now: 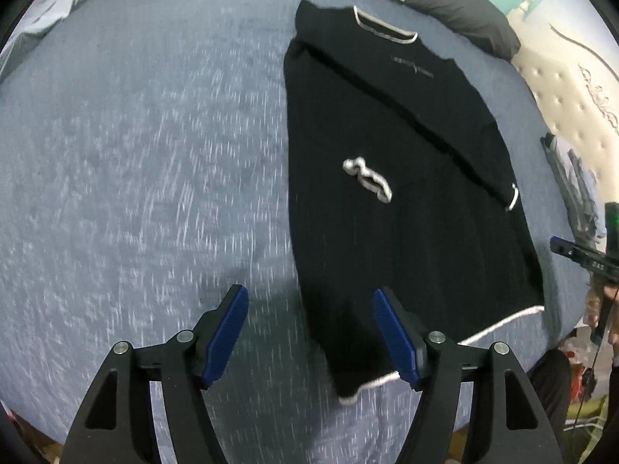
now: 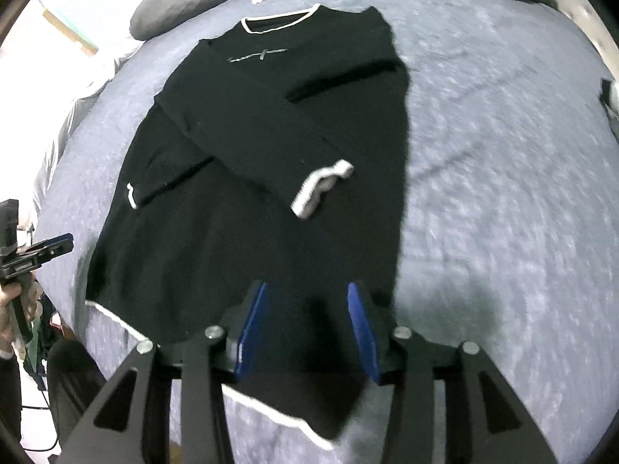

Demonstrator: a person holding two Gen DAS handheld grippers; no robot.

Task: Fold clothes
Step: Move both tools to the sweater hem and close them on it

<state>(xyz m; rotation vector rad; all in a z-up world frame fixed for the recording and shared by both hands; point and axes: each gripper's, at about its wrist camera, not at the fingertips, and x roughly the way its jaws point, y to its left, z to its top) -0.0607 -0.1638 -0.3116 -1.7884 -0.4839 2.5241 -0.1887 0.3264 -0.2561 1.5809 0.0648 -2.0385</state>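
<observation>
Two spread, empty grippers, left gripper point(image 1: 309, 332) and right gripper point(image 2: 307, 328), over black sweater point(image 2: 247, 147) on blue bedspread point(image 1: 135, 154), pillows point(image 1: 460, 11) beyond.

black sweater point(image 2: 247, 162), flat, sleeves seemingly folded in

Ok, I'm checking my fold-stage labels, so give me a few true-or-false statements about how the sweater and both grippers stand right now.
1. The black sweater lies flat on the grey-blue bedspread. True.
2. Both sleeves are spread out to the sides. False: they are folded across the body, and one white cuff rests on the front.
3. The left gripper is clamped on the hem. False: it is open and holds nothing.
4. The right gripper is open above the hem end. True.
5. The sweater's collar has white trim. True.
</observation>
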